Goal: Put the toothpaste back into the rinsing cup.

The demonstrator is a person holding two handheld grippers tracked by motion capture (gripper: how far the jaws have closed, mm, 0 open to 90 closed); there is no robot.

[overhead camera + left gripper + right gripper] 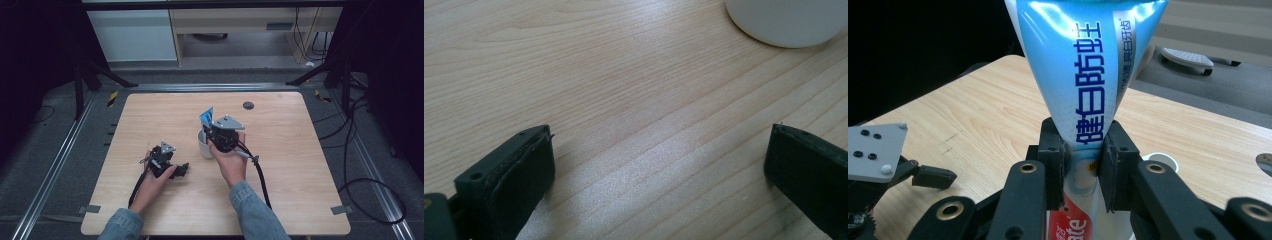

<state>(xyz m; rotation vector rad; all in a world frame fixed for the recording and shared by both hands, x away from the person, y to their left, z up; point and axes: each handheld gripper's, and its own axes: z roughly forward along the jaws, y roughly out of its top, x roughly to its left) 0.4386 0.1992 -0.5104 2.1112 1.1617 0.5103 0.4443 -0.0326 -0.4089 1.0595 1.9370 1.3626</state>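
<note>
Right gripper fingers pinch the toothpaste tube above the white cup; left gripper at its 8 o'clock, fingers spread on the surface

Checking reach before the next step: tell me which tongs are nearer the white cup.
Right. The right tongs hang just over the white cup, clamping the toothpaste tube. The left tongs lie open on the table, apart from it.

The toothpaste tube is showing large dark blue Chinese characters, 健白防蛀, running along its light blue body in the right gripper view. Beside them, a narrower line of smaller characters is sitting on a silver stripe, too small to read surely. Lower down, white letters "ate" are showing on a red patch.
</note>
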